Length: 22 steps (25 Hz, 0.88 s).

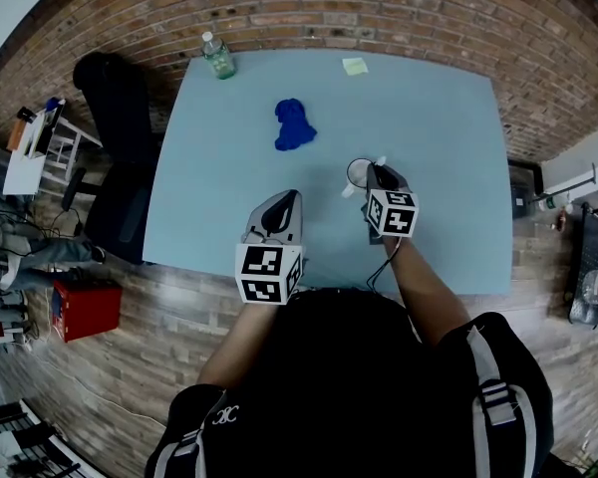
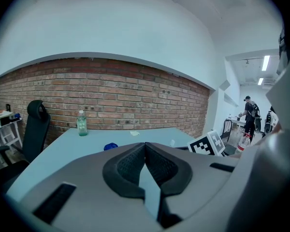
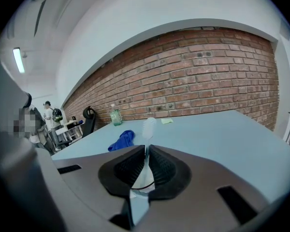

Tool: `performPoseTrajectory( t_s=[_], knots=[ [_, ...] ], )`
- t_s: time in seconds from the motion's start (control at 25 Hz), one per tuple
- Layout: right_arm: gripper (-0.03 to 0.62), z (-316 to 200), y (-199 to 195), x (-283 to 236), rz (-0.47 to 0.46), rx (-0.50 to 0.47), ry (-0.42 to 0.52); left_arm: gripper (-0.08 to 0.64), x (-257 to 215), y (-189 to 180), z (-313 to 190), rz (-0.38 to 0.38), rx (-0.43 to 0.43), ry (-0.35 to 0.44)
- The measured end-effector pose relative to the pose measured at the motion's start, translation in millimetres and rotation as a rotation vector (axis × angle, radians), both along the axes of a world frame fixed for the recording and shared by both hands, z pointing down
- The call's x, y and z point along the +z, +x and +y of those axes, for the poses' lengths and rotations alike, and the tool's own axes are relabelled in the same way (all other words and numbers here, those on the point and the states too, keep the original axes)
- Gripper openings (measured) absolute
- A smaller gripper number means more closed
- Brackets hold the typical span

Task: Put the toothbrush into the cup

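My right gripper is shut on a white toothbrush. The brush head sticks up past the fingertips, and its handle runs down between the pads. A clear cup stands on the blue table just left of that gripper. In the right gripper view the cup's rim shows below the jaws. My left gripper hovers near the table's front edge, left of the cup. It is shut, with nothing between its pads.
A crumpled blue cloth lies mid-table beyond the cup. A water bottle stands at the far left corner, and a yellow note lies near the far edge. A black chair stands left of the light blue table.
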State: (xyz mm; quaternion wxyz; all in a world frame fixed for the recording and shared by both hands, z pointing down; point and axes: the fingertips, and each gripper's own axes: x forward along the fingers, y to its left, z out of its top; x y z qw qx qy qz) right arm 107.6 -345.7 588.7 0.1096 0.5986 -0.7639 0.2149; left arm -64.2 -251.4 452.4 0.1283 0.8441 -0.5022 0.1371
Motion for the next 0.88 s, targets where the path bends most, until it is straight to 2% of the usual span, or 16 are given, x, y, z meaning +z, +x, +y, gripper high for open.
performPoseTrajectory(
  t_s=[0.48,0.68,0.88],
  knots=[
    [0.039,3,5,8,-0.063,-0.001,0.002,0.009,4,2,3,-0.006,0.015,-0.008],
    [0.126,2,9,13,-0.120,0.023,-0.002,0.009,5,2,4,-0.003,0.022,-0.016],
    [0.188,1,13,20,-0.133,0.044,-0.023,0.009,5,6,4,-0.004,0.028,-0.017]
  ],
)
